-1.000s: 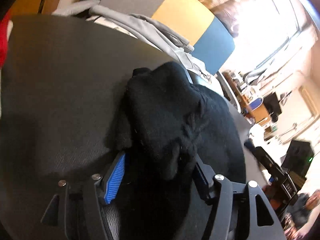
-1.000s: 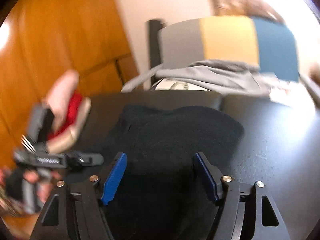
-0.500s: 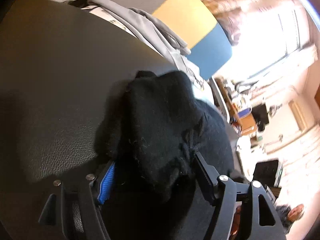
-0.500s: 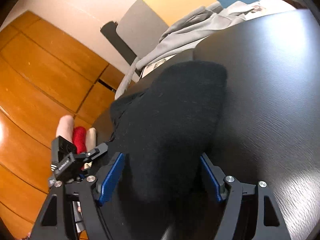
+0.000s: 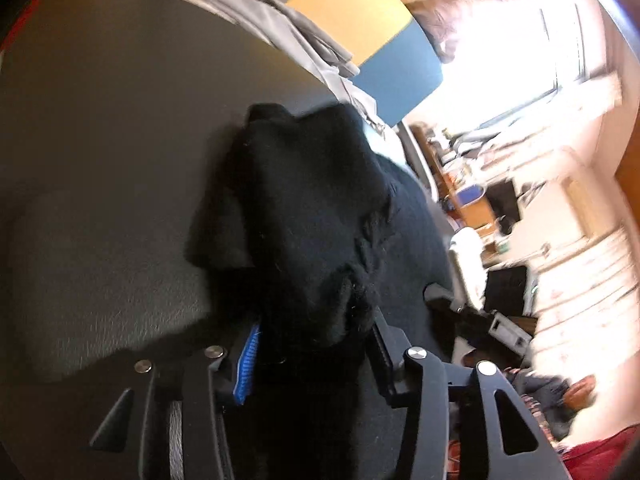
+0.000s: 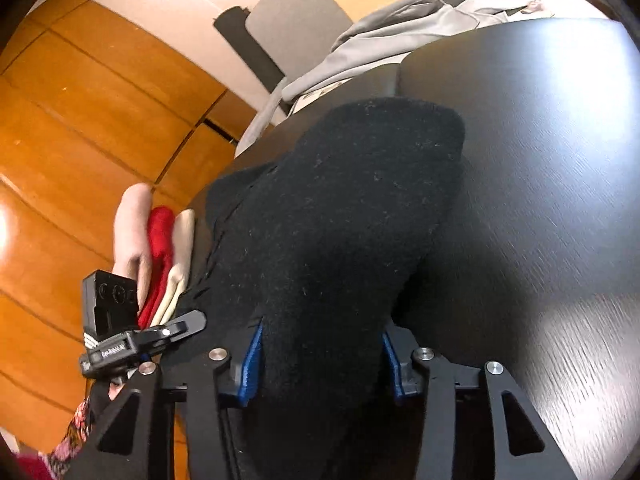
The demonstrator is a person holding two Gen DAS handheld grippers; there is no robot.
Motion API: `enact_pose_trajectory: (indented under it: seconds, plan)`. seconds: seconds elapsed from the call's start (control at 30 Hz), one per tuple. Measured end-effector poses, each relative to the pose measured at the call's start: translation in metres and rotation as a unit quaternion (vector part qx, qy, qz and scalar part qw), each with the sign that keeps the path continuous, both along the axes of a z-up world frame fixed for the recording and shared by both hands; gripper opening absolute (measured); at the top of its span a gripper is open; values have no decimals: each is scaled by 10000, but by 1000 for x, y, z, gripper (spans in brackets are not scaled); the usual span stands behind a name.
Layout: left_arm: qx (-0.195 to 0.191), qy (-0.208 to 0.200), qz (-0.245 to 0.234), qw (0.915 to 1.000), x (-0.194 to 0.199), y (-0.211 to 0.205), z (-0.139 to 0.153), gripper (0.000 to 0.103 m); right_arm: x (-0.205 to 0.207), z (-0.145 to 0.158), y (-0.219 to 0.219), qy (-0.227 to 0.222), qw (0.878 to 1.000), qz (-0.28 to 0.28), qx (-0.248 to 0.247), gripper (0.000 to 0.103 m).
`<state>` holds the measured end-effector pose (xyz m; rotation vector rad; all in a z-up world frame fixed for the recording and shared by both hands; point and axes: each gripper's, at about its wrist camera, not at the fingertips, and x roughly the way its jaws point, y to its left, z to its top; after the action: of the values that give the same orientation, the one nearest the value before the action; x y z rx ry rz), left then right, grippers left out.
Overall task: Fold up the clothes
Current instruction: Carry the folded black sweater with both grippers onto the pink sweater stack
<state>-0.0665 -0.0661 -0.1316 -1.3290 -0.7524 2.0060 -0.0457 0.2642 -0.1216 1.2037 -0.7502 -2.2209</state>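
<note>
On the left, the left gripper [image 5: 312, 344] had just been closing, its jaws now pinching a bunched fold of the black knit garment [image 5: 312, 208], which lay heaped on the dark table [image 5: 100, 140]. To the right, the right gripper [image 6: 320, 356] had likewise been closing and was clamped across another fold. The knit looked soft, limp and light; I'd take it by its edges, since a thick bunch may slip.

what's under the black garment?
The black garment lies on the dark table, whose bare top shows beside it. The part beneath the cloth is covered. Both hand-held grippers, left and right, have just been closing on it.
</note>
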Motion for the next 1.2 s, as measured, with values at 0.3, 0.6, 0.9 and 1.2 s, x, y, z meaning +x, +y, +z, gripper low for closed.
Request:
enact_pose_trajectory:
  seconds: [0.3, 0.6, 0.9, 1.2]
  plan:
    - [-37, 68, -31, 10000, -47, 2, 6, 79, 11, -4, 10, 1, 9996, 32, -263, 44]
    - [-784, 430, -497, 9948, -61, 28, 11, 69, 10, -4, 6, 135, 9997, -5, -209, 44]
    - [-426, 955, -399, 9937, -16, 13, 46, 17, 7, 14, 3, 66, 9998, -134, -139, 41]
    - [-31, 1728, 17, 9850, 36, -30, 113, 16, 4, 83, -25, 688, 9961, 446, -317, 41]
